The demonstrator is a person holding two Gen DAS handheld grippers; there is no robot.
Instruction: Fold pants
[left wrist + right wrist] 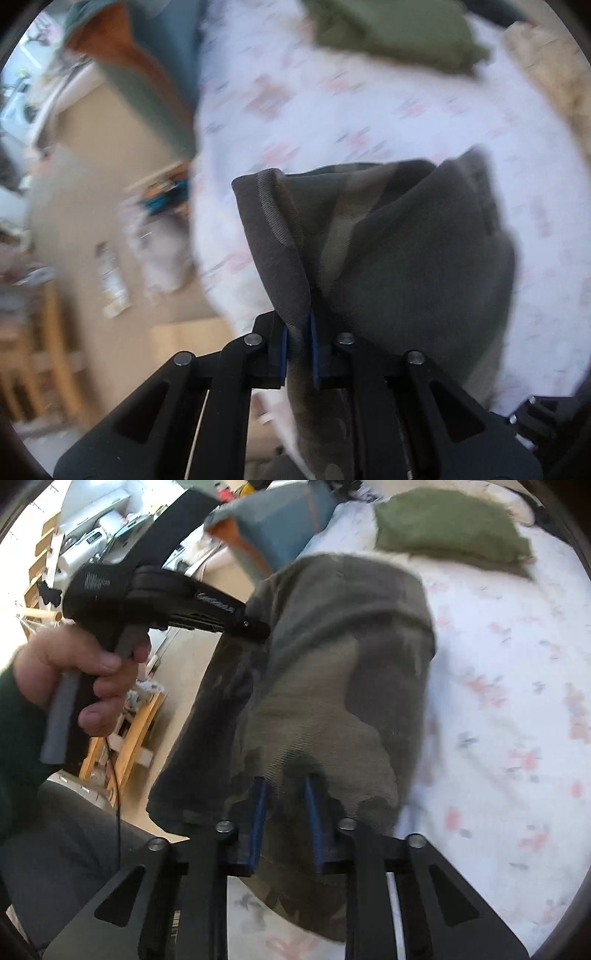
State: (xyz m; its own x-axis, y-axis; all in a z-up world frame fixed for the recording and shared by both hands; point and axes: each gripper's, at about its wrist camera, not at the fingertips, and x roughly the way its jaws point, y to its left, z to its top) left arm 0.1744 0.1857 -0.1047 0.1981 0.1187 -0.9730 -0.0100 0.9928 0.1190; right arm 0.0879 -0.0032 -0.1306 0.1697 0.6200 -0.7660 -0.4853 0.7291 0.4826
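Your left gripper is clamped on the camouflage pants: the blue pads stand almost together with a bunched fold of the dark fabric pinched between them, and a stitched hem runs up and away from the jaws. From there the cloth spreads out to the right over the white floral bedsheet, which is blurred in the left wrist view. Your right gripper also has the pants in its grip; its blue pads stand a little wider apart, with a thick wad of the same fabric filling the gap and pressing against both. In the right wrist view the garment stretches between the two tools, hanging partly over the edge of the bed and partly lying on the floral sheet. Your left hand shows at the left of that view, fingers wrapped around the grey handle of the other tool, whose black nose reaches into the upper edge of the cloth. A folded olive-green garment rests on the sheet farther up the bed, apart from the pants. A blue-and-orange piece of cloth lies near the bed's far left edge. Beyond the bed the floor and wooden furniture are blurred.
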